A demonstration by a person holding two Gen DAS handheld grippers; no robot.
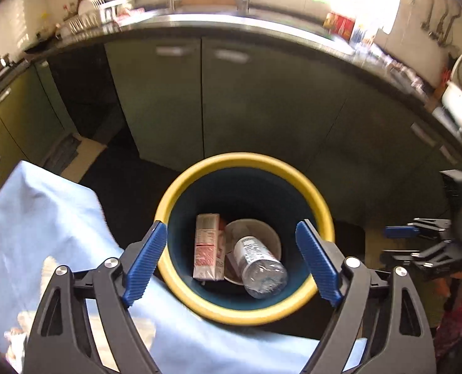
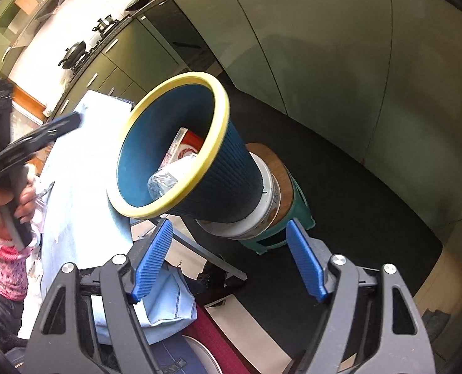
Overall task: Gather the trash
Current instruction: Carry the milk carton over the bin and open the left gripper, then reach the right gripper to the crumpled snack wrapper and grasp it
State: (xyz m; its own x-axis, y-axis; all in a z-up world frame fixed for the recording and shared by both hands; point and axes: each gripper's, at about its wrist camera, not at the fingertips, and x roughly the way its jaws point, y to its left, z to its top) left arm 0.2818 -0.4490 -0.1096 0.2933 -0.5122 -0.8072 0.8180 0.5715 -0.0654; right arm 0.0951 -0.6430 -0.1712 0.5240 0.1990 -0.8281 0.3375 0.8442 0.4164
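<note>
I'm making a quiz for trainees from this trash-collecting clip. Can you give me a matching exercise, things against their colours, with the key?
Things:
1. bin rim
2. plastic bottle
3. carton
4. cloth

Colours:
A. light blue
B. clear, white label
C. yellow
D. pink and white

Pairs: 1-C, 2-B, 3-D, 4-A
</note>
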